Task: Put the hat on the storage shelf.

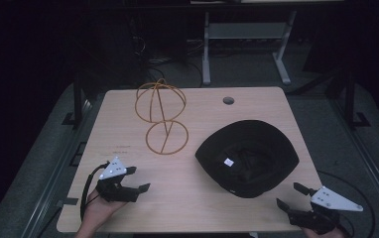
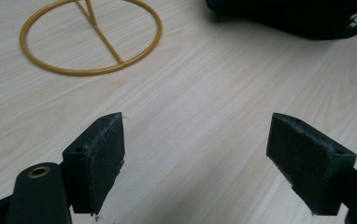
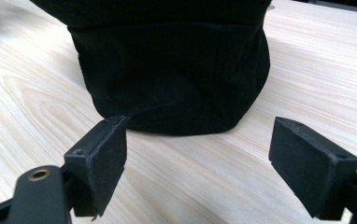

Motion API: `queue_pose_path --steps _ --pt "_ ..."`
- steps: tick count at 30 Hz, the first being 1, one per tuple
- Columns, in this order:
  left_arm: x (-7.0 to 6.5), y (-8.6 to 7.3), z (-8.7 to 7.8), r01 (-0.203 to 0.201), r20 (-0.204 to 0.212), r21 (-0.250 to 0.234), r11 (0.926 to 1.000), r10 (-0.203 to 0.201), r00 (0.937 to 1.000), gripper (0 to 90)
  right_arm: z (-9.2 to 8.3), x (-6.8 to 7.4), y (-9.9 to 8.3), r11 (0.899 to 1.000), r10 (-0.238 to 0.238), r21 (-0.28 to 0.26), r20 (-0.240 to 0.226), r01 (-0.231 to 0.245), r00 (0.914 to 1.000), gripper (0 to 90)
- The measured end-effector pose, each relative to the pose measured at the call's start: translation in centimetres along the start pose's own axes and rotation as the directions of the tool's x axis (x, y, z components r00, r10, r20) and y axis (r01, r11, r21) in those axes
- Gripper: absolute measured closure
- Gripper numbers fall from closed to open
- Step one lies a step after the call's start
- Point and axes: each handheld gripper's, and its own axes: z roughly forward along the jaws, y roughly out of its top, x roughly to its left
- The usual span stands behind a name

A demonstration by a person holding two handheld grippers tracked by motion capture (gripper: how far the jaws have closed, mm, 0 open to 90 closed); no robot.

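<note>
A black hat [image 1: 247, 157] lay upside down on the desk [image 1: 205, 208], its white label [image 1: 228, 162] unreadable. Left tongs [image 1: 140, 179] and right tongs [image 1: 288, 196] gaped empty.

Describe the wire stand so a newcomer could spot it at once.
Start at the wooden table and look to its far left part, away from the black hat. The wire stand is there: thin yellow-orange hoops forming an open globe above a flat ring base.
</note>
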Motion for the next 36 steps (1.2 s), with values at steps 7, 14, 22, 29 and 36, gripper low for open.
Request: queue_pose_path --steps 7,14,22,29,36 --pt "-0.8 0.7 0.2 -0.035 0.032 -0.004 0.9994 0.036 0.9989 20.5 0.3 0.6 0.4 1.000 -0.017 0.004 -0.001 0.017 0.9998 18.6" --pt "-1.4 1.6 0.3 -0.049 0.059 -0.021 0.9986 0.050 0.9970 21.4 0.4 0.6 0.3 1.000 -0.012 0.007 -0.003 0.013 0.9999 18.6" --pt "-2.6 3.2 0.9 -0.086 0.098 -0.019 0.9961 0.088 0.9913 21.5 0.3 0.4 0.3 1.000 -0.012 -0.001 0.001 0.012 0.9999 18.6" --pt "-3.7 4.8 1.7 -0.113 0.135 -0.026 0.9932 0.116 0.9840 21.5 0.1 0.2 0.3 1.000 -0.013 -0.006 -0.001 0.013 0.9999 18.5" --pt "-5.1 6.5 3.2 -0.147 0.174 -0.018 0.9890 0.148 0.9736 21.3 0.0 -0.1 0.2 1.000 -0.015 -0.005 0.001 0.015 0.9999 18.3"
